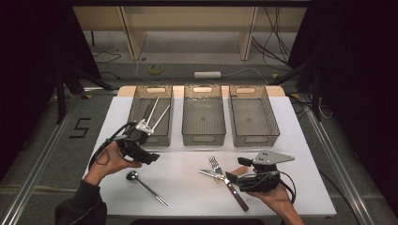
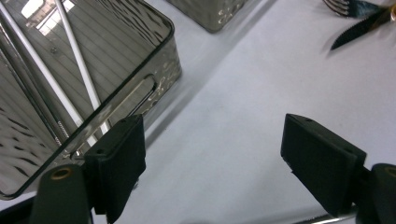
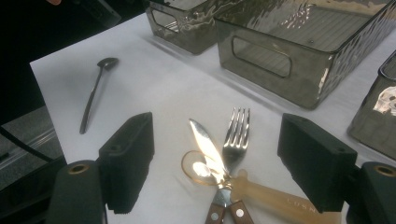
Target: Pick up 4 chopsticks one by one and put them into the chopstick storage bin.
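Tongs first: two pairs are working over the white worktop (image 1: 187,187), one in each hand. The left tongs (image 1: 152,158) are standing wide apart with nothing between the pads, hovering just in front of the left bin (image 1: 151,115), near its front right corner. The right tongs (image 1: 237,171) are likewise gaping open and empty, pointing at the cluster of cutlery that is lying in front of the middle bin (image 1: 202,115).

Three smoky, see-through plastic bins are sitting side by side along the far edge of the worktop, each with a slot handle in its end wall. The right bin (image 1: 253,115) and the middle one are looking bare inside, while the left bin is holding thin pale sticks (image 1: 159,117) leaning slantwise (two are showing clearly in the left gripper view, and I cannot tell whether there are more).

Four loose pieces of cutlery are lying in front of the bins: one spoon (image 1: 143,183), one fork (image 1: 215,164), one knife (image 1: 225,180) and one pale, translucent utensil (image 3: 261,191) whose kind I cannot tell. The spoon is lying alone in front of the left bin, bowl towards the bins, its metal looking dark and dull. The knife has a shiny serrated blade and a riveted wooden handle; it is crossing the silver fork, tines towards the middle bin, and the pale piece is touching both.
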`<state>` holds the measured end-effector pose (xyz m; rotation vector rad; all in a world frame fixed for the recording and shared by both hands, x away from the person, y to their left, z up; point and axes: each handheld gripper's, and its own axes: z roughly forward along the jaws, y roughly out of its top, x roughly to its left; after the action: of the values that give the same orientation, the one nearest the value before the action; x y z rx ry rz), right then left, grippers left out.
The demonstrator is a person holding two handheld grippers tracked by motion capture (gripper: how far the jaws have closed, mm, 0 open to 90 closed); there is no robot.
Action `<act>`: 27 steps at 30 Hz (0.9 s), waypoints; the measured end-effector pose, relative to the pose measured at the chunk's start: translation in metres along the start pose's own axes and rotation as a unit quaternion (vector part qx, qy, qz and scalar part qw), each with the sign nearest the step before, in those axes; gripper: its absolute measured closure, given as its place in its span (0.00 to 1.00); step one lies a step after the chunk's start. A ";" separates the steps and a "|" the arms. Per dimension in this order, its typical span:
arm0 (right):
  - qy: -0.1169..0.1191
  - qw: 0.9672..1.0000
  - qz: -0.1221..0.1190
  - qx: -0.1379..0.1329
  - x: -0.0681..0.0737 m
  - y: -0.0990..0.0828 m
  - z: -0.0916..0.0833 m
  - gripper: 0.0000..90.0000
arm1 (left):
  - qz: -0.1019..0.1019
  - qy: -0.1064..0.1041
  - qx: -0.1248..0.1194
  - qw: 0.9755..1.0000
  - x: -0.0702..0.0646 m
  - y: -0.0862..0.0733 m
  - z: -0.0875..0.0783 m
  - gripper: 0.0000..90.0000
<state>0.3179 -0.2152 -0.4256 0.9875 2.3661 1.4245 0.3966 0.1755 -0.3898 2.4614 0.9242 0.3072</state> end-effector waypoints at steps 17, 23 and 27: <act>0.001 1.000 0.000 0.000 -0.002 -0.001 0.000 0.31 | 0.038 -0.010 0.053 0.998 -0.012 -0.013 0.007 0.21; 0.002 1.000 0.000 0.000 -0.002 -0.001 0.000 0.31 | 0.049 -0.015 0.065 0.997 -0.016 -0.017 0.011 0.19; 0.002 1.000 0.000 0.000 -0.002 -0.001 0.000 0.31 | 0.057 -0.016 0.074 0.995 -0.018 -0.019 0.011 0.19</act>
<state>0.3189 -0.2173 -0.4269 0.9865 2.3694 1.4280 0.3772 0.1718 -0.4100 2.6528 0.8211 0.2437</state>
